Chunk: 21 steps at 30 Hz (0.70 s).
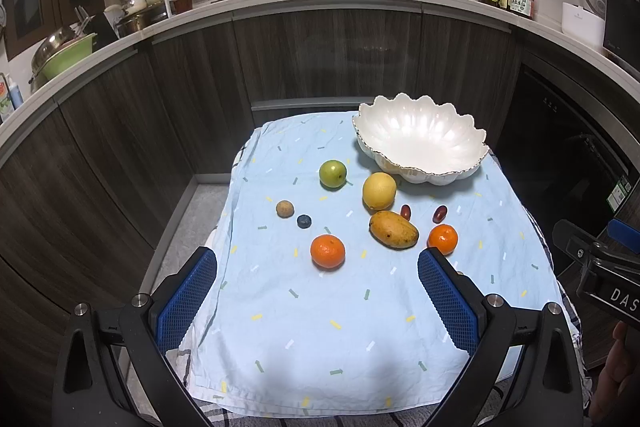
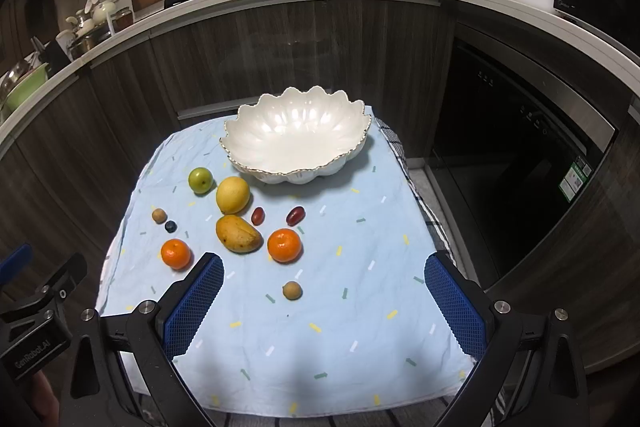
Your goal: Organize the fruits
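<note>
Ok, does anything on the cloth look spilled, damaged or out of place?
Nothing spilled or damaged. The white bowl sits upright and empty, fruit loose beside it. One small brown fruit lies apart from the cluster, nearer the right tool.

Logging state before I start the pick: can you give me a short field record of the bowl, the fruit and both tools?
bowl: white scalloped bowl, empty, far side of blue cloth
fruit on cloth: lemon, mango, green fruit, two oranges, two red grapes, blueberry, two small brown fruits
fruit in bowl: none
left tool: open, holding nothing
right tool: open, holding nothing
</note>
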Motion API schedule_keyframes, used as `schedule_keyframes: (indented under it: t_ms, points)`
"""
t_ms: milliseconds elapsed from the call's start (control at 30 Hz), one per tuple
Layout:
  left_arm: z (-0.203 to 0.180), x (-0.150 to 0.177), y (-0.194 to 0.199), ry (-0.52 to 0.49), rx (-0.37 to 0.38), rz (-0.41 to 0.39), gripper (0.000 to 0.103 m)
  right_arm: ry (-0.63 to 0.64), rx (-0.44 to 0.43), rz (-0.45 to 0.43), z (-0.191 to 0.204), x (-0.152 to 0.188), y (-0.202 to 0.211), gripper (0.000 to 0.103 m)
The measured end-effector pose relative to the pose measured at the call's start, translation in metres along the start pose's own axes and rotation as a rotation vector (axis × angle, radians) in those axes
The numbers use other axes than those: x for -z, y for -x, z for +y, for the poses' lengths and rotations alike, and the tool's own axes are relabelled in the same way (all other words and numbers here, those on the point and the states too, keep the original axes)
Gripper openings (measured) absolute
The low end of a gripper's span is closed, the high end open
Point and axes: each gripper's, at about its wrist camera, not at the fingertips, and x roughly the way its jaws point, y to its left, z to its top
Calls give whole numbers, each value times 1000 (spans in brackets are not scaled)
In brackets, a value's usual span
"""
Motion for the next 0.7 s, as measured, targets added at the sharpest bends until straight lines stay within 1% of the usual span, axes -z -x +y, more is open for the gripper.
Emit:
schedule_keyframes:
  t_ms: [700]
  points:
    - [1,1,1,0,-2,0,102,-4,1,4,-2,1,1,102]
